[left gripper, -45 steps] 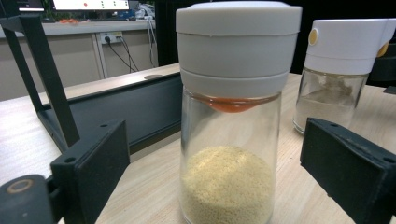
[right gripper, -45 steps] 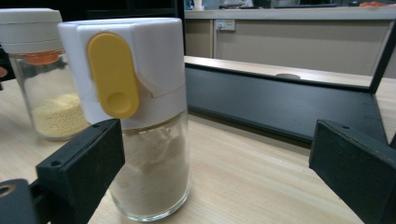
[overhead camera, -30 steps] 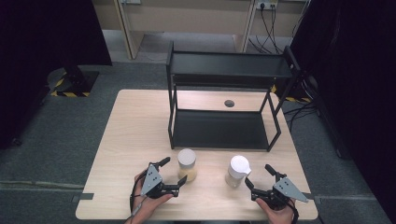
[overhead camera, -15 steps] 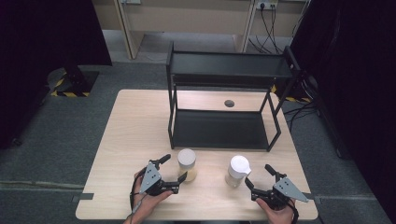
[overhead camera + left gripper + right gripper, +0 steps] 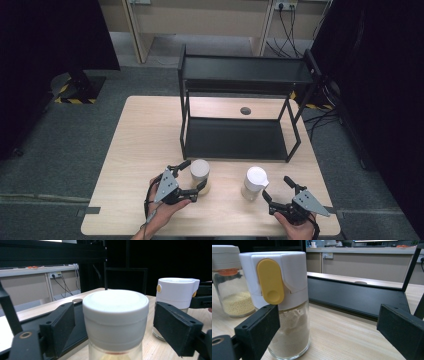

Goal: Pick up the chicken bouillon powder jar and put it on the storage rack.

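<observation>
My left hand-held gripper has its jaws apart around the round-lidded jar of yellow grains, near the counter's front edge; no grip yet. To its right stands the white-capped shaker with a yellow tab, pale powder inside. My right hand-held gripper is spread wide just beside it. I judge both grasps and any move to the black shelf rack remain.

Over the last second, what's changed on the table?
The left hand-held gripper has eased forward, so its open jaws now flank the round-lidded jar without clamping it. The right hand-held gripper, the yellow-tabbed jar and the black rack have not moved.
</observation>
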A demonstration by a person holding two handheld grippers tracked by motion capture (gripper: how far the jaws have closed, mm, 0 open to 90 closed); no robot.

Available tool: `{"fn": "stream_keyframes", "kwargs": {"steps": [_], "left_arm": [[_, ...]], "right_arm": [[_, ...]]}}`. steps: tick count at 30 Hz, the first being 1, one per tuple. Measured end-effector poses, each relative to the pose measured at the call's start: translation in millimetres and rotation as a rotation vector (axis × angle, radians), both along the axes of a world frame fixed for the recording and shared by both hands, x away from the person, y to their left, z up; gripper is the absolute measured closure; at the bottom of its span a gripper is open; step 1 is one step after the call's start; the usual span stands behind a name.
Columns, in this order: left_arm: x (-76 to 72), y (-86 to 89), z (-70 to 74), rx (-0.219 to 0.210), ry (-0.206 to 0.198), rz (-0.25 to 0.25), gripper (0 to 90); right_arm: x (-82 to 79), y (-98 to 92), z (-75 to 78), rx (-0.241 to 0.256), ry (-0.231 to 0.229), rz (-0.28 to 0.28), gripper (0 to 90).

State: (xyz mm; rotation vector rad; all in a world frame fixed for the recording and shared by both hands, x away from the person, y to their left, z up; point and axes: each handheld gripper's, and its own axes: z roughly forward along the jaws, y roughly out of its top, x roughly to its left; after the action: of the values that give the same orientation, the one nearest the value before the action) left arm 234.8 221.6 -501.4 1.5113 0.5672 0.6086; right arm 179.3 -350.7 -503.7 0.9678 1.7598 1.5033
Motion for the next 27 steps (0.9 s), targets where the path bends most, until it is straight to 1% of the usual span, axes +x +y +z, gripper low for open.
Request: {"fn": "stream_keyframes", "kwargs": {"steps": [3, 4, 10, 13, 14, 15, 18, 20, 22, 24, 27], "left_arm": [[2.0, -3.4, 1.6, 0.001, -0.002, 0.002, 20.4], [3.5, -5.3, 2.1, 0.008, 0.001, 0.007, 21.1], [5.9, -8.3, 0.9, 0.013, 0.007, 0.016, 24.9], [7.1, -10.0, 0.7, 0.014, 0.008, 0.015, 29.0], [7.3, -10.5, 0.8, 0.015, 0.007, 0.013, 29.0], [7.3, -10.9, 1.1, 0.017, 0.006, 0.01, 32.1], [6.8, -13.3, 3.0, 0.012, 0.02, 0.018, 32.6], [6.6, -13.7, 3.4, 0.011, 0.023, 0.02, 32.7], [5.7, -14.4, 4.3, 0.007, 0.031, 0.031, 32.8], [6.2, -14.5, 7.2, 0.013, 0.038, 0.035, 32.8], [6.3, -14.8, 11.2, 0.01, 0.028, 0.04, 32.9]], "right_arm": [[0.0, -0.1, 0.0, 0.0, 0.0, 0.0, 4.8], [0.0, -0.1, 0.0, 0.0, 0.0, 0.0, 4.8], [0.3, -0.3, 0.1, 0.0, 0.001, 0.001, 4.9], [0.3, -0.3, 0.1, 0.0, 0.001, 0.001, 4.9], [0.3, -0.3, 0.1, 0.0, 0.001, 0.001, 4.9], [0.2, -0.2, 0.1, 0.0, 0.001, 0.001, 4.9], [0.1, -0.1, 0.0, 0.0, 0.0, 0.0, 4.9], [0.1, -0.1, 0.0, 0.0, 0.0, 0.001, 4.9], [0.1, -0.2, 0.0, 0.0, 0.0, 0.001, 5.0], [0.0, -0.2, -0.1, 0.0, 0.0, 0.001, 5.0], [0.1, -0.4, -0.1, 0.0, -0.001, 0.002, 4.9]]}}
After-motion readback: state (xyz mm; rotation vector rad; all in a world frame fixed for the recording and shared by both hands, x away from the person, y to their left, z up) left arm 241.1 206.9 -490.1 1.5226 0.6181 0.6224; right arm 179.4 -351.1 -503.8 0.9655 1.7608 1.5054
